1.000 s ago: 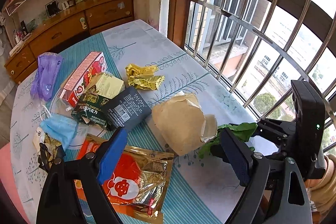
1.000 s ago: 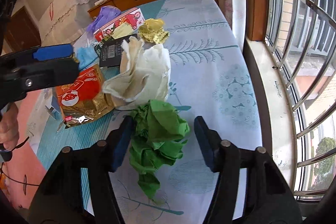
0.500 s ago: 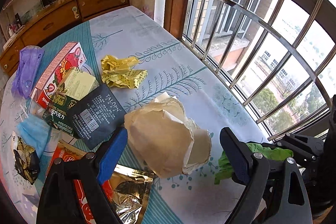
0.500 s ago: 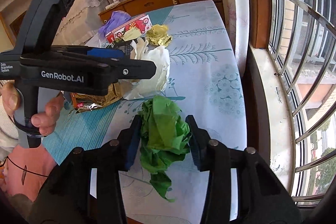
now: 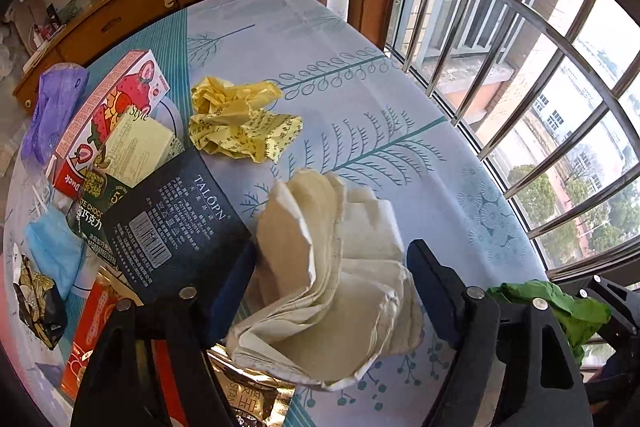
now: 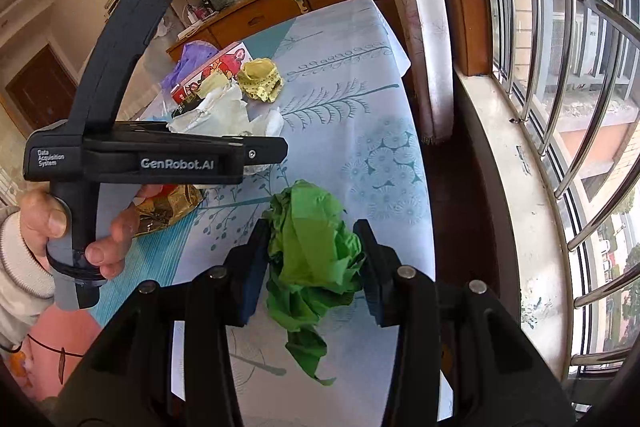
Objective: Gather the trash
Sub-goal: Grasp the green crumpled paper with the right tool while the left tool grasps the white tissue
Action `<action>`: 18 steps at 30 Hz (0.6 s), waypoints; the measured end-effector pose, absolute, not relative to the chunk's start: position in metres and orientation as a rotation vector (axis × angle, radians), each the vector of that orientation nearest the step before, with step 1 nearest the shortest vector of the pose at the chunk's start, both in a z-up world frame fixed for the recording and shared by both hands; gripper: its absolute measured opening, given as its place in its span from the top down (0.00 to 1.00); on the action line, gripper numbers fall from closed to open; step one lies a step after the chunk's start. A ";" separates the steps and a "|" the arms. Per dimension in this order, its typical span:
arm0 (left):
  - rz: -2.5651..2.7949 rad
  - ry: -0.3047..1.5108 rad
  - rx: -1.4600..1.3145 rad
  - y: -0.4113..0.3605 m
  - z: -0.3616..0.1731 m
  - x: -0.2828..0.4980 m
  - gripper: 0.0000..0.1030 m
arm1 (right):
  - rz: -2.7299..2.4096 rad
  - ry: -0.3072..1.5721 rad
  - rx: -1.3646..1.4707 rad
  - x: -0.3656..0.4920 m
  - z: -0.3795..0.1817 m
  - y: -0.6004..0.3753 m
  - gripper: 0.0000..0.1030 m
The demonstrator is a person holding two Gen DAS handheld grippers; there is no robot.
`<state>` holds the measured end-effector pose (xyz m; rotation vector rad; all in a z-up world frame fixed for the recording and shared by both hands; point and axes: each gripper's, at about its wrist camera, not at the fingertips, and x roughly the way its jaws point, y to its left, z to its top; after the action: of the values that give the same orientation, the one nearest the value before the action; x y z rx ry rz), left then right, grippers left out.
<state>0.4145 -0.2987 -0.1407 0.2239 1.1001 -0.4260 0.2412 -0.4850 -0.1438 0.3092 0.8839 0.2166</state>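
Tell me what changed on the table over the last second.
The left gripper came down over the cream paper wad; its jaws have just been closing with the wad between them. The right gripper closed on the green crumpled paper and holds it. The yellow wrapper, black packet and strawberry box stayed put.

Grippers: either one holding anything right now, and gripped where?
Right gripper pinches the green wad across its middle. Left gripper, jaws just closing, straddles the beige paper; no firm hold visible.
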 end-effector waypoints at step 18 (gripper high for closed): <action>-0.467 0.983 0.250 -0.277 -0.095 0.367 0.48 | 0.221 0.866 0.299 0.210 -0.118 -0.460 0.63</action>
<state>0.3667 -0.2765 -0.0946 0.2495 0.9831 -0.4667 0.2096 -0.4604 -0.1180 0.2993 0.8663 0.2214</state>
